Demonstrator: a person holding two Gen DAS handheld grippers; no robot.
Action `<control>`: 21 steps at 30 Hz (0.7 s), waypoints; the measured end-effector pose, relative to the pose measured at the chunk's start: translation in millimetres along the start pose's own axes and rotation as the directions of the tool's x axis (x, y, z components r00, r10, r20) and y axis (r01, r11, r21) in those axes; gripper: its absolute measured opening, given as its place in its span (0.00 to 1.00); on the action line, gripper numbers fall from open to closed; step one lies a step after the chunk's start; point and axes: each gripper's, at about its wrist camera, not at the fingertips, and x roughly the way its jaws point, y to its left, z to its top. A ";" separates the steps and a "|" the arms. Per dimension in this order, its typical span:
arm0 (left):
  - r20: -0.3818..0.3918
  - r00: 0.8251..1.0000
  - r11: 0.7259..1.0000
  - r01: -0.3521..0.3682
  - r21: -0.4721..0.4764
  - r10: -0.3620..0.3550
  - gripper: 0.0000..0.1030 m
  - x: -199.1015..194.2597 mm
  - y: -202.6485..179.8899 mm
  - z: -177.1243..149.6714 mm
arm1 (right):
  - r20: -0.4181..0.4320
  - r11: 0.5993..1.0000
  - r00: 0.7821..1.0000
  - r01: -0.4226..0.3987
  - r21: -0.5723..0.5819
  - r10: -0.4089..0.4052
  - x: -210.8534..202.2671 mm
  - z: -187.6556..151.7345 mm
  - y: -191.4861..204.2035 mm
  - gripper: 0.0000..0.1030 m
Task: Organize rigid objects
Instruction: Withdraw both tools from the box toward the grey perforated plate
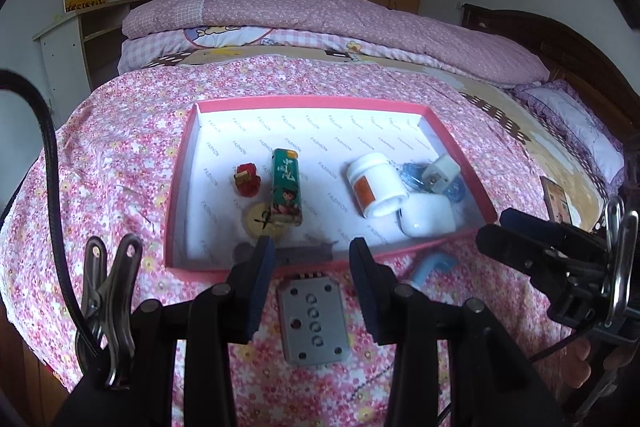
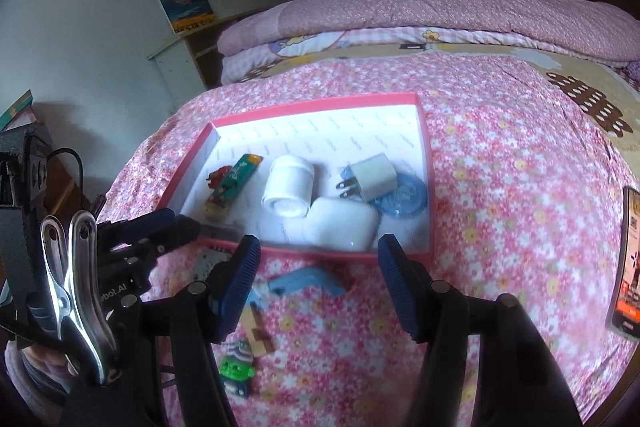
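Left gripper (image 1: 312,251) fingers apart, nothing between, hovering over grey plate (image 1: 313,319) on floral bedspread (image 1: 120,163), just short of pink-rimmed box (image 1: 182,163). Right gripper (image 2: 318,251) fingers apart, empty, above blue clip (image 2: 306,281); green toy (image 2: 237,367) nearer camera. Box holds green lighter (image 1: 286,187), red toy (image 1: 247,179), white jar (image 1: 374,185), white case (image 1: 428,215), charger plug (image 2: 374,177), blue disc (image 2: 404,203).

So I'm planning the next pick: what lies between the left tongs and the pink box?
Only flowered bedspread and the grey metal plate's far end; the plate lies under the open left tongs, beside the box. Left wrist view.
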 end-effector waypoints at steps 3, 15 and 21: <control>-0.003 1.000 1.000 0.005 -0.003 -0.005 0.40 -3.1 0.0 -2.9 | -0.005 1.000 1.000 -0.005 0.014 0.005 -3.3 -4.6 -2.4 0.61; -0.015 1.000 1.000 0.008 0.000 -0.008 0.40 -15.9 3.2 -20.6 | -0.034 0.999 0.999 -0.009 0.041 0.011 -11.6 -27.9 -6.9 0.61; -0.036 0.999 1.000 0.013 0.004 -0.013 0.40 -14.5 1.5 -31.8 | -0.058 0.999 0.998 -0.004 0.043 0.006 -12.4 -41.3 -8.2 0.61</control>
